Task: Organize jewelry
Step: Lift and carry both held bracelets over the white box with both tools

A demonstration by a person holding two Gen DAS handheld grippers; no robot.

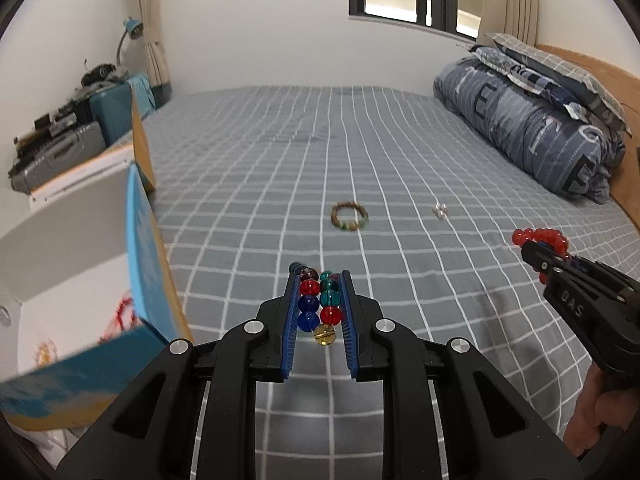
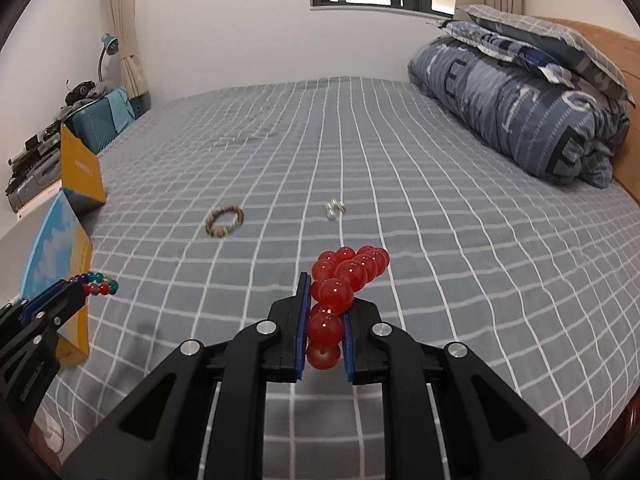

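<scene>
My left gripper (image 1: 319,280) is shut on a multicoloured bead bracelet (image 1: 321,306) and holds it above the bed, beside an open box (image 1: 140,256) on the left. My right gripper (image 2: 326,292) is shut on a red bead bracelet (image 2: 346,270) above the bed; it also shows in the left wrist view (image 1: 542,240). The left gripper with its bracelet (image 2: 96,283) shows at the left of the right wrist view. A brown and green bracelet (image 1: 349,217) (image 2: 224,221) and small silver earrings (image 1: 439,210) (image 2: 335,208) lie on the grey checked bedsheet (image 1: 280,160).
The box holds red and yellow jewellery (image 1: 120,316) and has raised flaps (image 2: 80,172). A folded blue quilt and pillows (image 1: 540,120) lie at the right by a wooden headboard. Cluttered cases and a lamp (image 1: 80,120) stand at the far left.
</scene>
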